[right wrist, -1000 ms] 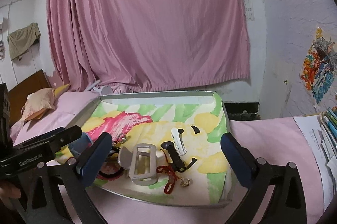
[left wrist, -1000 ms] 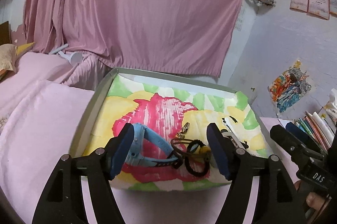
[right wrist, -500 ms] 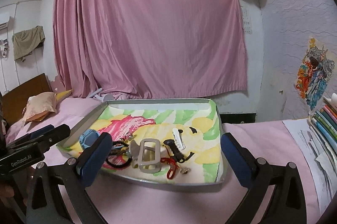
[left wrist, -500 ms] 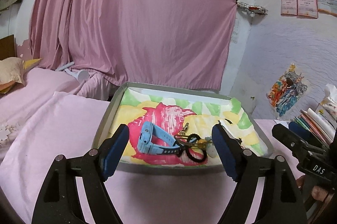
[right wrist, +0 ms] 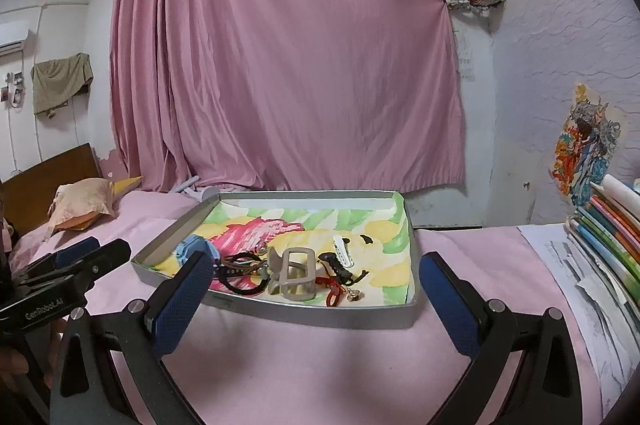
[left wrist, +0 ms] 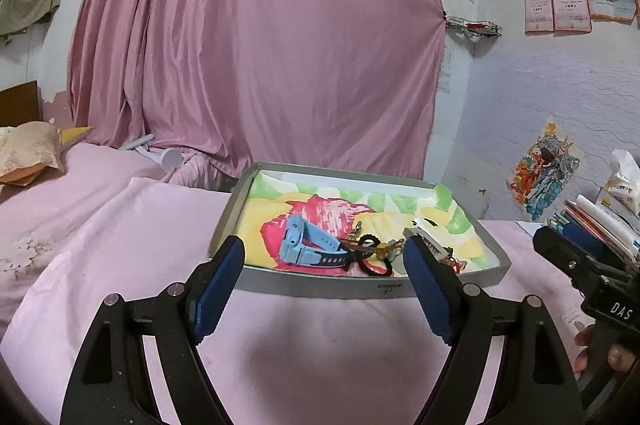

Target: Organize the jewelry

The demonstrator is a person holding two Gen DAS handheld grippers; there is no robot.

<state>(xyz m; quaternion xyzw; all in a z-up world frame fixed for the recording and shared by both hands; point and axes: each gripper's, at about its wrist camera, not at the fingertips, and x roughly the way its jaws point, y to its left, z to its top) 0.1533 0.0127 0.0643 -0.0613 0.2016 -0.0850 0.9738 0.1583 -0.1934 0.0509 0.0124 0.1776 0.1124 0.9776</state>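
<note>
Right gripper (right wrist: 316, 299): jaws wide apart, empty, near side of tray (right wrist: 320, 315).
Tray contents: grey clip (right wrist: 294, 271), blue watch (right wrist: 192, 249), red cord (right wrist: 330, 291).

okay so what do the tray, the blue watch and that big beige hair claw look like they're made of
Tray: probably thin sheet metal, matte grey, judging by its crisp folded walls; the floral liner inside looks like printed paper or cloth.
Blue watch: likely soft silicone or rubber, a matte light blue strap that curves.
Hair claw: seems moulded plastic, smooth beige with a slight sheen and rigid open bars.
</note>
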